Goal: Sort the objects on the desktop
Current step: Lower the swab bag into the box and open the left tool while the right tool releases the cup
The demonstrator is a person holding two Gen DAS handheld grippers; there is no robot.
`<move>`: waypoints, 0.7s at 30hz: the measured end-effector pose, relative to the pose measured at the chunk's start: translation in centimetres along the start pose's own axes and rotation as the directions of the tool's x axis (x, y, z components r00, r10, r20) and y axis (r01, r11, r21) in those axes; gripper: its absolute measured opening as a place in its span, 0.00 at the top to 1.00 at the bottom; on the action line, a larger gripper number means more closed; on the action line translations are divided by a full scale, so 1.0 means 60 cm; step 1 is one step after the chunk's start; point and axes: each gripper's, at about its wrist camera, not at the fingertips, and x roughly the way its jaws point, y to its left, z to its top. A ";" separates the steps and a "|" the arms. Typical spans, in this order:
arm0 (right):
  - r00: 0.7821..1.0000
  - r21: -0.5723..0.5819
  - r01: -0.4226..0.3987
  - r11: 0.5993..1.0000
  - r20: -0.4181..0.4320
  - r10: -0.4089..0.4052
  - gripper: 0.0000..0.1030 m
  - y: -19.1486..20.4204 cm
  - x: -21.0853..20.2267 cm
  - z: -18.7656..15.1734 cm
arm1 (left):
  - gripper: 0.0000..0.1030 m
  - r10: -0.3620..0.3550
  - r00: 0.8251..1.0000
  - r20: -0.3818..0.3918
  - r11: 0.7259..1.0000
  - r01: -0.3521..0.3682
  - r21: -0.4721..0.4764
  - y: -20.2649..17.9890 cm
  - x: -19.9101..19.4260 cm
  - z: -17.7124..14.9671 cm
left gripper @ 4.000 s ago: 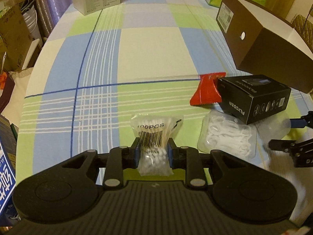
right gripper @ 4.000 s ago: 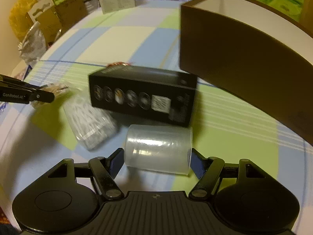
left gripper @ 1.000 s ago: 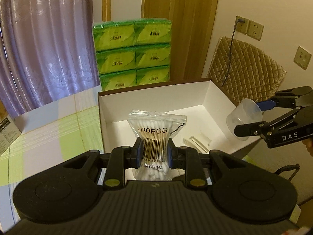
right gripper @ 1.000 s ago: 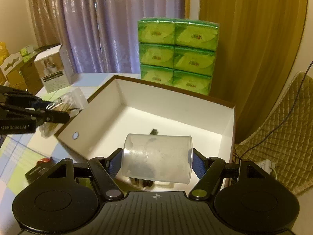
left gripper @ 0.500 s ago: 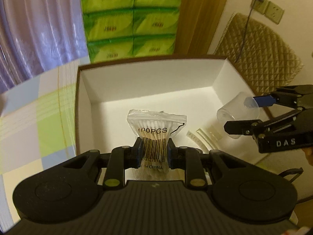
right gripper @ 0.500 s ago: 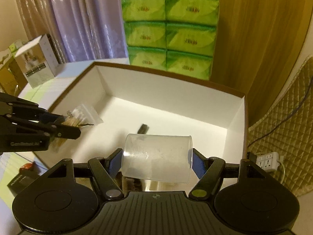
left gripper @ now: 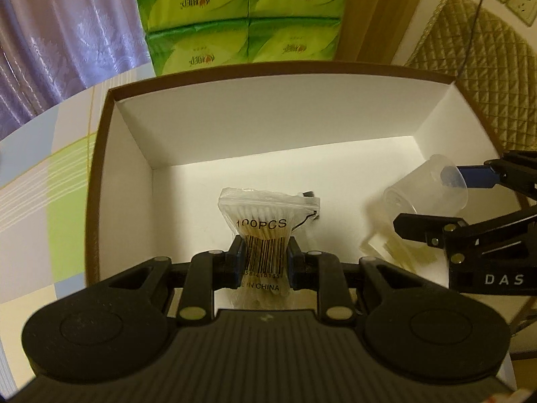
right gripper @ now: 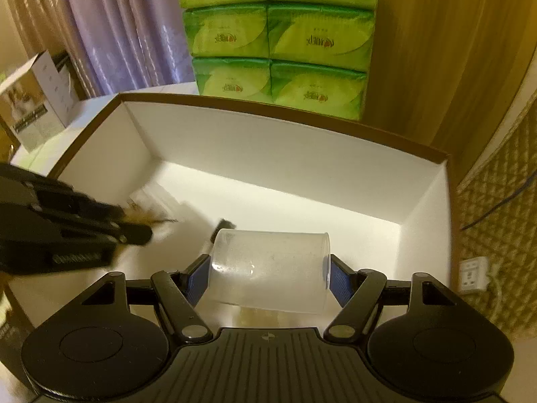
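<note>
Warm, yellowish indoor light fills both views, fairly dim at the edges. The white floor of the box (left gripper: 268, 154) is the brightest area, nearly blown out, while its left wall lies in soft shadow. Strong fisheye bending curves the box rim and darkens the corners. In the right wrist view the left gripper (right gripper: 134, 231) is smeared by motion blur. The cup (right gripper: 270, 270) looks hazy but sharp-edged.

Checked tablecloth (left gripper: 63, 181) (brown-rimmed box (left gripper: 268, 127) atop)
</note>
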 end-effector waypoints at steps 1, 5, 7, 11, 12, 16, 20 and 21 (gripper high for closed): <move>1.000 0.009 -0.006 1.000 -0.003 0.006 0.33 -0.001 0.005 0.003 | 0.80 0.004 1.000 -0.006 1.000 -0.004 -0.002 0.000 0.007 0.003; 1.000 0.017 -0.021 1.000 -0.010 0.021 0.33 -0.002 0.019 0.012 | 0.80 0.016 0.999 -0.030 1.000 -0.016 -0.012 0.005 0.030 0.007; 1.000 0.017 -0.021 1.000 -0.015 0.021 0.33 -0.002 0.026 0.014 | 0.79 0.021 0.999 -0.039 1.000 -0.022 -0.012 0.006 0.039 0.009; 0.999 0.022 -0.024 0.999 -0.024 0.024 0.33 -0.004 0.035 0.016 | 0.77 0.013 1.000 -0.029 1.000 -0.013 -0.017 0.012 0.040 0.013; 0.999 0.024 -0.024 0.999 -0.026 0.025 0.33 -0.005 0.037 0.017 | 0.75 0.020 0.999 -0.027 1.000 -0.020 -0.012 0.012 0.040 0.014; 0.999 0.034 -0.033 0.999 -0.026 0.034 0.33 -0.010 0.043 0.019 | 0.68 0.030 0.999 -0.018 1.000 -0.030 -0.005 0.013 0.036 0.019; 0.999 0.040 -0.041 0.998 -0.034 0.043 0.33 -0.009 0.051 0.021 | 0.66 0.032 0.999 -0.016 0.999 -0.032 -0.002 0.014 0.036 0.020; 0.998 0.042 -0.041 0.998 -0.035 0.043 0.33 -0.009 0.052 0.022 | 0.66 0.031 0.999 -0.017 1.000 -0.031 -0.002 0.013 0.036 0.021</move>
